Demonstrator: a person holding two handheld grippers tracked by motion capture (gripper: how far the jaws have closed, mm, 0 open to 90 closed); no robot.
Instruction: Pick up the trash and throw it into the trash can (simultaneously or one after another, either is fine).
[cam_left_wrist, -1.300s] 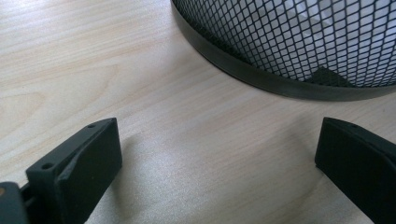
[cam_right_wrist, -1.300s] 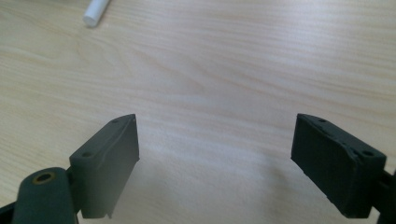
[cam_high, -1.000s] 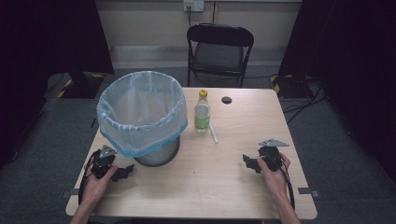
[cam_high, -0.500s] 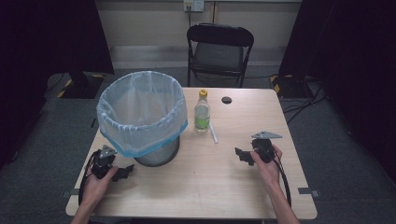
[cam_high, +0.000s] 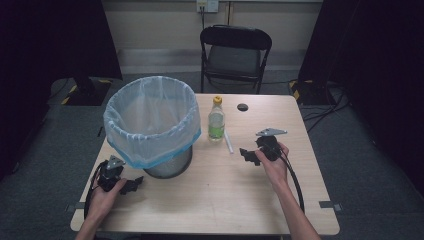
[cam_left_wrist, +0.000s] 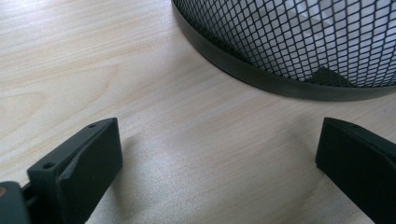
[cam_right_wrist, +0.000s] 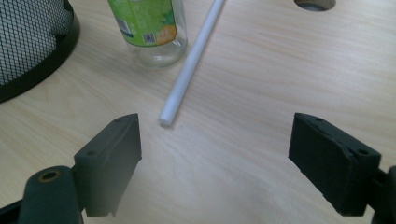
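While right tool gapes near straw | bottle top cropped | left tool spread.

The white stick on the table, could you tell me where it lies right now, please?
In the high view the white stick lies flat just right of the bottle, ahead of the right tool; the right gripper view shows its near end before the open jaws.
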